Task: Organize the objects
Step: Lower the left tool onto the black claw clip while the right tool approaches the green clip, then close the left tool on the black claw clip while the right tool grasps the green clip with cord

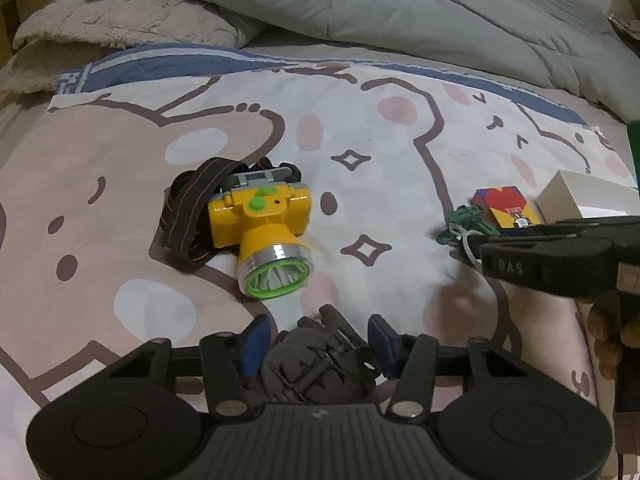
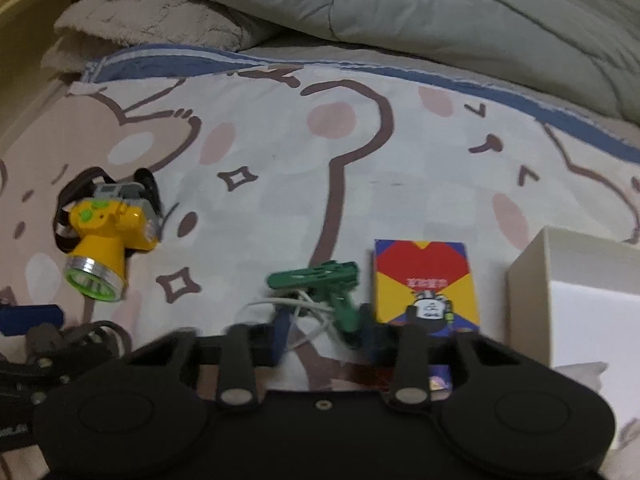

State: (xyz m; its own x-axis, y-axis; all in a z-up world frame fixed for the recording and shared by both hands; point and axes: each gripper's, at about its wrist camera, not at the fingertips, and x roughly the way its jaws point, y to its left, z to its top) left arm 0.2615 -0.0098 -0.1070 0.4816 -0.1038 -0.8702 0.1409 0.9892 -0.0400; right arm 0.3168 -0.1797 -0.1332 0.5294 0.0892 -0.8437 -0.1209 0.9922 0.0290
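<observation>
Green plastic first: a small toy gun [image 2: 320, 280] with a white cord [image 2: 304, 312] tangled round it lies on the bed, toward the near edge, and the right gripper [image 2: 324, 332] is down over it. Its blue fingers [image 2: 282, 330] sit either side of the toy's lower part, close in, but motion blur makes it impossible to tell whether they press on it.

Just right of the toy lies a card box [image 2: 424, 280] in red, yellow and blue, flat on the sheet [image 2: 280, 152]. Right again, a white box [image 2: 576, 292] stands by the bed's right side.

Over on the left, the left gripper [image 1: 320, 340] has a dark metal clamp [image 1: 320, 360], spring showing, between its blue fingers [image 1: 254, 340]. The fingers are about half open, with the clamp filling the gap; whether they squeeze it isn't clear.

Beyond that, a yellow headlamp [image 1: 260, 232] with green buttons sits on the sheet, lens toward the near edge, its dark strap [image 1: 192, 212] bunched behind it.

The cartoon sheet covers the bed; a grey quilt [image 1: 400, 4] is heaped along the far edge, with a fluffy beige blanket [image 1: 120, 24] at the far left corner.
</observation>
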